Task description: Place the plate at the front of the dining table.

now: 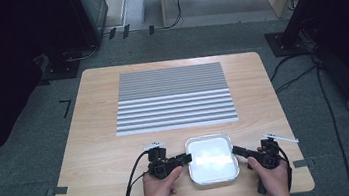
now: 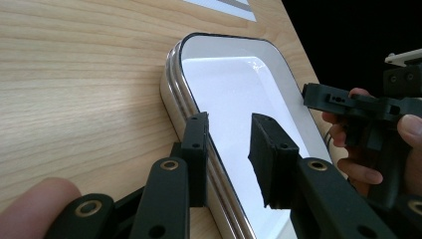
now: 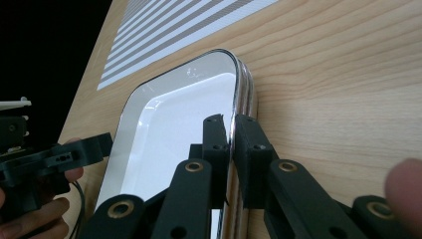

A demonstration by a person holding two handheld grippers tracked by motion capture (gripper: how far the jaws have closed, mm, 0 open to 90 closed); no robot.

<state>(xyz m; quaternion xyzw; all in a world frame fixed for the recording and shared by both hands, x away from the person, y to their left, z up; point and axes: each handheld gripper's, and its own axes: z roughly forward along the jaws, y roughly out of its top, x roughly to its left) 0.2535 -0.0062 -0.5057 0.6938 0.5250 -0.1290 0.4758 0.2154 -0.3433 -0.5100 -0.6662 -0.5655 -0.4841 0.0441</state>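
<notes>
Wooden bench (image 1: 98, 152) carries a white tray (image 1: 211, 158) at its near edge, below a striped mat (image 1: 174, 98). Left gripper (image 2: 228, 149) straddles the tray's left rim, jaws apart. Right gripper (image 3: 231, 144) is clamped on the right rim.

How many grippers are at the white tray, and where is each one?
2. The left gripper is at the white tray's left rim, jaws apart astride it. The right gripper is at the right rim, jaws closed on it. No others visible.
</notes>
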